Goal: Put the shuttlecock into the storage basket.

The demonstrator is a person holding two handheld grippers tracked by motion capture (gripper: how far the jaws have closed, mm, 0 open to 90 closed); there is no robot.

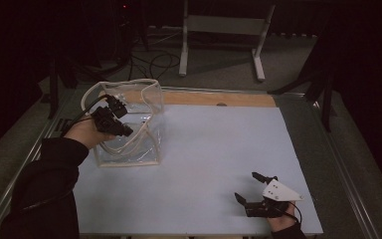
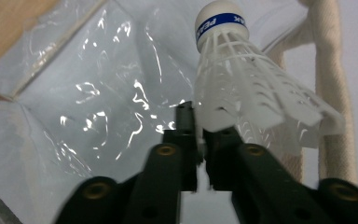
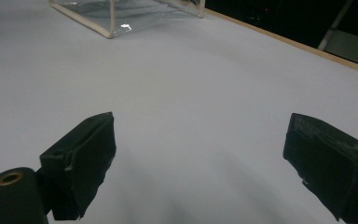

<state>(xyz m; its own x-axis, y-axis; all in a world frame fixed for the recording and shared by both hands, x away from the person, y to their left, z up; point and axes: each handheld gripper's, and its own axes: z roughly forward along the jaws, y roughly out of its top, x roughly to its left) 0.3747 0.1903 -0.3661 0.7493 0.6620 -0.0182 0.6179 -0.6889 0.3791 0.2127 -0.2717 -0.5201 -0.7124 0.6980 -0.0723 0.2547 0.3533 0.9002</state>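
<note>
A white plastic shuttlecock (image 2: 242, 84) with a blue band round its cork is pinched at the edge of its skirt by my left gripper (image 2: 199, 126), which is shut on it. The cork points away from the jaws. In the high view the left gripper (image 1: 123, 119) sits at the mouth of a clear plastic bag (image 1: 149, 104) with cream trim and a rope handle (image 2: 331, 84), standing at the table's back left. The bag's crinkled film (image 2: 98, 93) lies behind the shuttlecock. My right gripper (image 1: 245, 186) rests near the front right edge, open with nothing between its jaws (image 3: 200, 154).
A pale blue mat (image 1: 219, 149) covers the table, with a wooden strip (image 1: 214, 98) along the back edge. The bag's corner (image 3: 116, 18) lies far ahead of the right gripper. A white metal stand (image 1: 219, 25) and cables are on the floor beyond.
</note>
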